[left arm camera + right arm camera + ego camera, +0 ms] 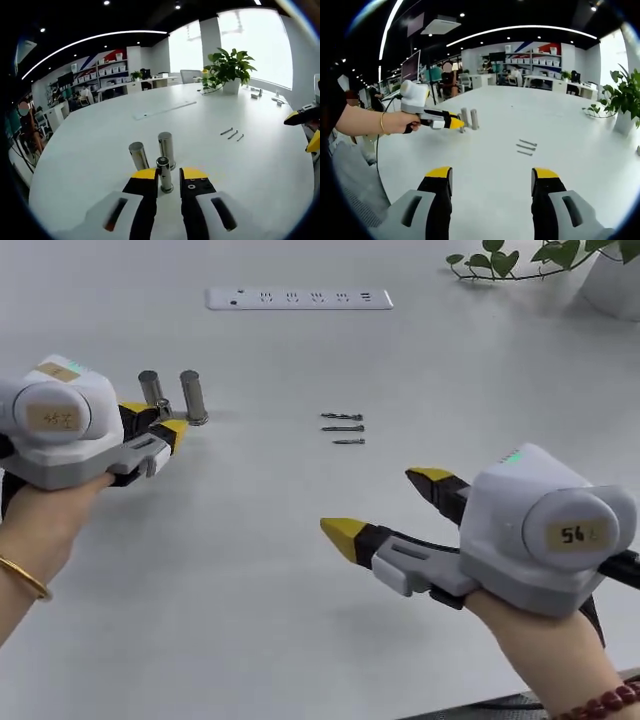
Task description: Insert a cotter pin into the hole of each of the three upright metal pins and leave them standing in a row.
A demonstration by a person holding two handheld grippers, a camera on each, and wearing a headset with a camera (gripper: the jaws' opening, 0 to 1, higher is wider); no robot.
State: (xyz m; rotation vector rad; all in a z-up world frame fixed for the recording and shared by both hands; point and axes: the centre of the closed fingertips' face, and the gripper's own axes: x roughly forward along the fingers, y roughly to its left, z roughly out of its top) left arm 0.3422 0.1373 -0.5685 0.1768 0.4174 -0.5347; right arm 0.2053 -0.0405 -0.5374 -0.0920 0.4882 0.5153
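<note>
Three upright metal pins stand at the left of the white table. Two of them [150, 388] [192, 396] stand just beyond my left gripper [155, 418]. The third pin [164, 174] stands on the table between the left gripper's [169, 172] yellow jaw tips, which sit close on either side, a thin dark gap showing on the right. Three small cotter pins [343, 428] lie in a stack mid-table, also in the right gripper view [525, 147]. My right gripper [388, 502] hovers wide open nearer the front edge, nothing between its jaws [492, 175].
A white power strip [298, 299] lies at the far side of the table [250, 570]. A potted plant [520, 260] stands at the far right corner. Behind the table are office desks, shelves and people.
</note>
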